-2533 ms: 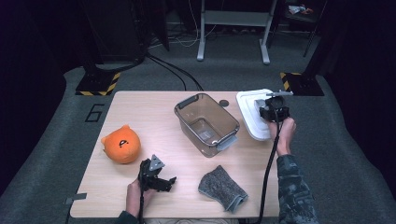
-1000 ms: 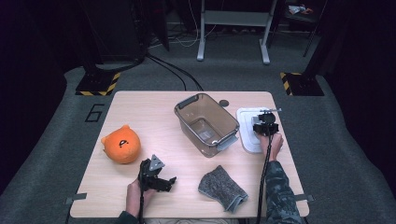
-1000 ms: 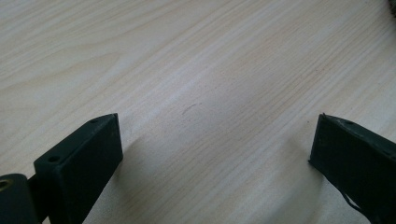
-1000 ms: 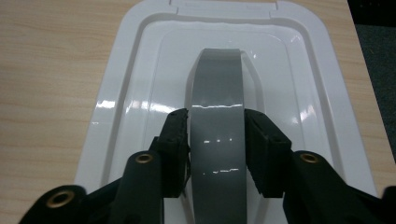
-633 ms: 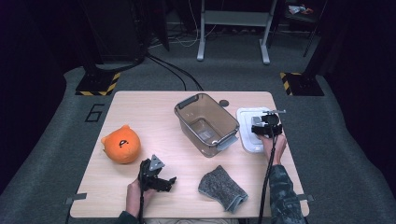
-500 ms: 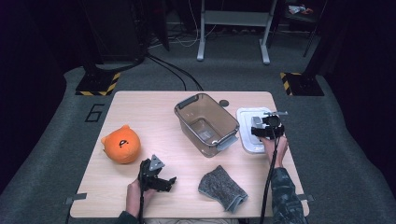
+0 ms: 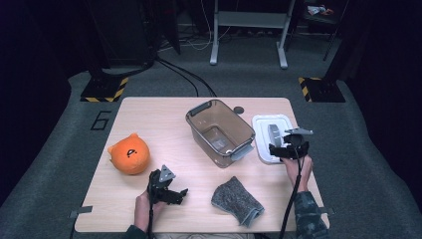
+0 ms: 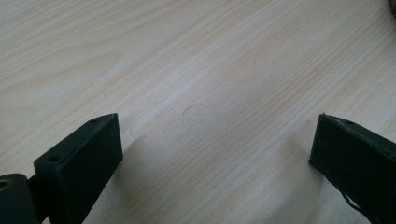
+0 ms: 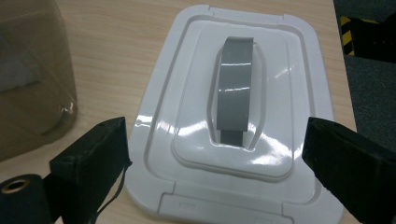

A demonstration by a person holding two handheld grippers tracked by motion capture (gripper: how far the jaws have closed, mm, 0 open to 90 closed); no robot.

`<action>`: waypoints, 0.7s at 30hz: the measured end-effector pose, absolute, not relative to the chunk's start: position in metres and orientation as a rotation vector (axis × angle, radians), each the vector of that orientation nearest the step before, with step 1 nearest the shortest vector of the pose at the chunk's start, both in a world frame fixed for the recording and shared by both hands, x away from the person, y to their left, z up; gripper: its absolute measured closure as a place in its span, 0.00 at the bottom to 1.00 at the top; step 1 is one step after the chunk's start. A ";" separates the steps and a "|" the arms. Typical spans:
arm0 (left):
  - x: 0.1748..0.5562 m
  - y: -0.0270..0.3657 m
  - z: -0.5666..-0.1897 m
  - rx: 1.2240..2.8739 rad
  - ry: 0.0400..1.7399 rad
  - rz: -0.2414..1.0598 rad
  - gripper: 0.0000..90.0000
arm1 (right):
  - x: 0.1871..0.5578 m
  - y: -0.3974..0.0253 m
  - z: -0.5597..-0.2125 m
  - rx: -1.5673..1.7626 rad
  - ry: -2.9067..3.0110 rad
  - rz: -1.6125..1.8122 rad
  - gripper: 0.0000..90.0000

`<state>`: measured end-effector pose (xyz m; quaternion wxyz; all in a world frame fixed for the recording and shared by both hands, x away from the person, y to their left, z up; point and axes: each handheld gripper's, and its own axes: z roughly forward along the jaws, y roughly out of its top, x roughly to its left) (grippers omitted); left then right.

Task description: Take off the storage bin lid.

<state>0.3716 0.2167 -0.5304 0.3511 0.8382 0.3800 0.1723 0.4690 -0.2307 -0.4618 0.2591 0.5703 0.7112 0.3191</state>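
Note:
A white lid [image 7: 271, 130] with a grey handle [image 7: 273, 134] lies flat on the wooden table [image 7: 149, 119], right of a clear plastic bin [image 7: 219, 132]. My right gripper [image 7: 287, 148] hovers open over the lid's near end. In the right gripper view the jaws stand wide on either side of the lid [image 9: 187, 70] and its handle [image 9: 235, 95], gripping nothing. My left gripper [image 7: 179, 195] rests near the front edge and points right. Its own view has the open left gripper [image 8: 215, 135] over bare wood, with nothing between the jaws.
An orange plush [image 7: 129, 153] sits at the left. A grey knitted cloth [image 7: 237, 200] lies near the front edge, between the two hands. A small dark disc [image 7: 239, 109] lies behind the bin. The table's right edge runs close beside the lid.
The right gripper has drawn back toward the person, from the lid's far part to its near end. The lid now lies a little nearer. The left gripper has not moved.

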 end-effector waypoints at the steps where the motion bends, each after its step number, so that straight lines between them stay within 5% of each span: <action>1: 0.372 0.217 -0.530 2.170 0.984 0.446 0.02 | 0.466 -0.231 -0.461 1.539 1.932 0.858 0.06; 21: 0.372 0.217 -0.530 2.170 0.985 0.445 0.02 | 0.402 -0.230 -0.493 1.524 1.979 0.798 0.00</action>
